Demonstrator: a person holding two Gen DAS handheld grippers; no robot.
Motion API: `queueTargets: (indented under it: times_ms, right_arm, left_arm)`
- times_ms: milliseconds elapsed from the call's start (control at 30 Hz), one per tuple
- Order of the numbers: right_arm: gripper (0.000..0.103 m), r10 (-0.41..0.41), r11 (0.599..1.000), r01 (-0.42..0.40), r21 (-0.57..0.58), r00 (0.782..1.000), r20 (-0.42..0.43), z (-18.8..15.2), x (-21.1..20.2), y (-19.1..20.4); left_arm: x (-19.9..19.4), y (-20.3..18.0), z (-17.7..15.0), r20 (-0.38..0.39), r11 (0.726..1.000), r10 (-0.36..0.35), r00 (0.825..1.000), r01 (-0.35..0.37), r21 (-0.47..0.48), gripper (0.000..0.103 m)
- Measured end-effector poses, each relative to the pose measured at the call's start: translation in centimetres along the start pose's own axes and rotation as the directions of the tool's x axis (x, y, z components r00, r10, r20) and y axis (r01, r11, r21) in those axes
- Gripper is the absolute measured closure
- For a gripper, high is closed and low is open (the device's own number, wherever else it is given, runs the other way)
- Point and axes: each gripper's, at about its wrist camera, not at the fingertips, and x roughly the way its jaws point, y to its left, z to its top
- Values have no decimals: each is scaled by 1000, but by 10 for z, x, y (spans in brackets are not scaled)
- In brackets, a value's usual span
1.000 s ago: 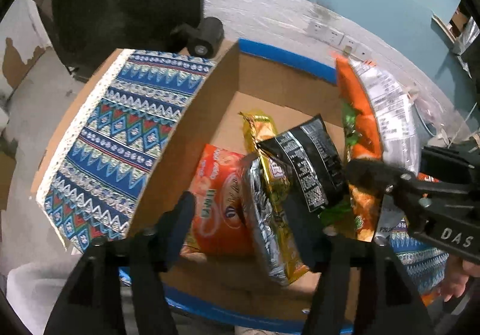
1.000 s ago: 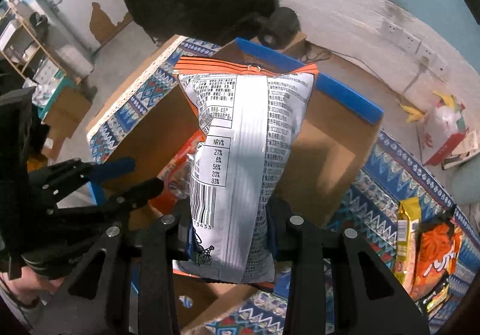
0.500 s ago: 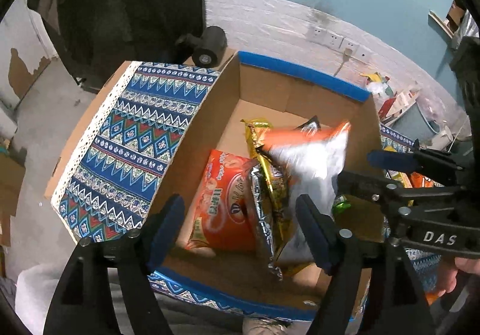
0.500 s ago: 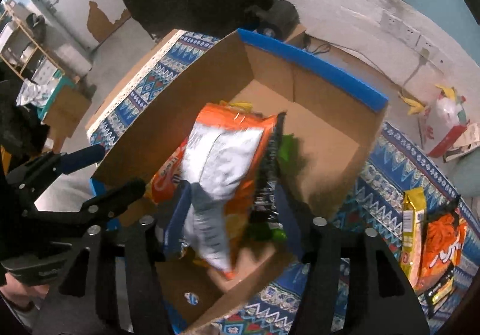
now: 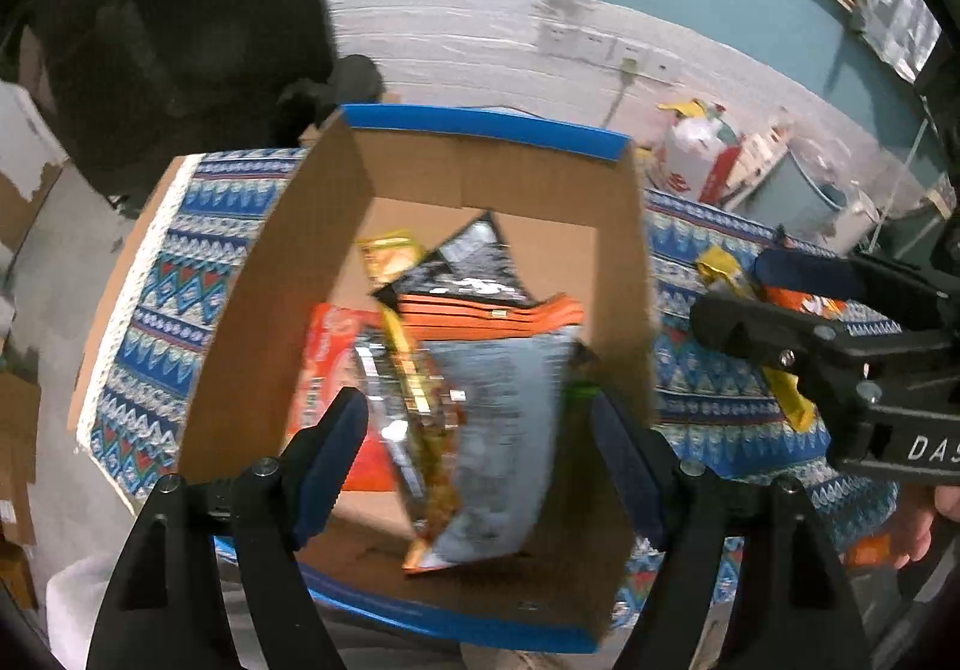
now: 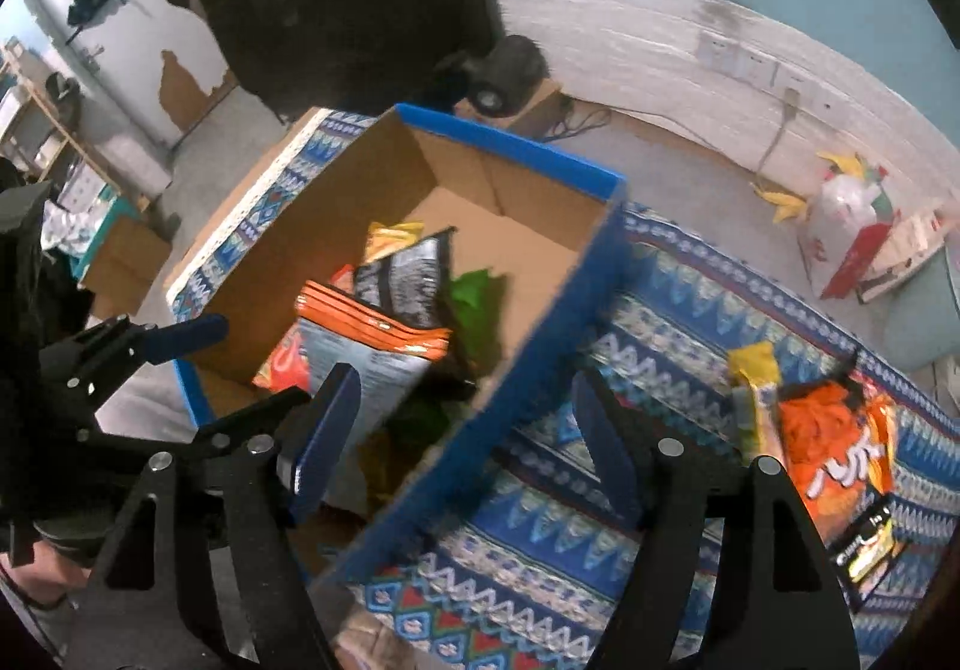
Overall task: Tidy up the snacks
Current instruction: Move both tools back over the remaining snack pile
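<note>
My right gripper [image 6: 468,430] is opening, nothing between its jaws; the orange-topped chip bag [image 6: 366,352] lies, somewhat blurred, in the cardboard box [image 6: 510,141]; my left gripper [image 5: 480,442] wide, empty.

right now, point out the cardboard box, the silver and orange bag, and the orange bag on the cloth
cardboard box [image 5: 480,125], left wrist view, blue far rim
silver and orange bag [image 5: 498,430], left wrist view, printed silver back
orange bag on the cloth [image 6: 831,445], right wrist view, front face

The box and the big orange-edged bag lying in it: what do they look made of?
The box looks like brown corrugated cardboard, matte, with fold creases inside and blue tape or print along the rim. The bag looks like thin plastic or foil film: a glossy, crinkled grey printed back with a ribbed, heat-sealed orange top edge. Which film cannot be told.
</note>
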Motion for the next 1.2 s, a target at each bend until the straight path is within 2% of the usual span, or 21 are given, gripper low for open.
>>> queueTargets:
  times_ms: [200,433,667,700,767,867,1200]
  right_arm:
    - [26,-48,998,47,42,999,22,-15,-20,-35]
    - [25,-87,991,83,106,996,37,-38,-42,-80]
    - [25,-118,980,107,166,991,59,-56,-65,-119]
    - [25,-124,979,112,170,990,63,-59,-67,-124]
    - [25,-141,976,127,176,988,67,-65,-72,-136]
    - [22,-161,972,147,184,985,62,-75,-77,-153]
    - [22,-219,955,215,205,976,-2,-112,-80,-215]
  left_arm:
    - [7,-35,2,-24,999,-2,1000,3,53,24]
    - [15,-70,6,-63,996,-58,996,61,61,24]
    - [33,-108,6,-115,993,-69,991,79,92,24]
    - [35,-112,7,-113,993,-59,992,71,98,21]
    - [40,-125,7,-118,991,-51,992,65,115,21]
    - [49,-142,5,-141,989,-58,988,76,127,21]
    - [86,-195,5,-210,981,-45,977,83,174,21]
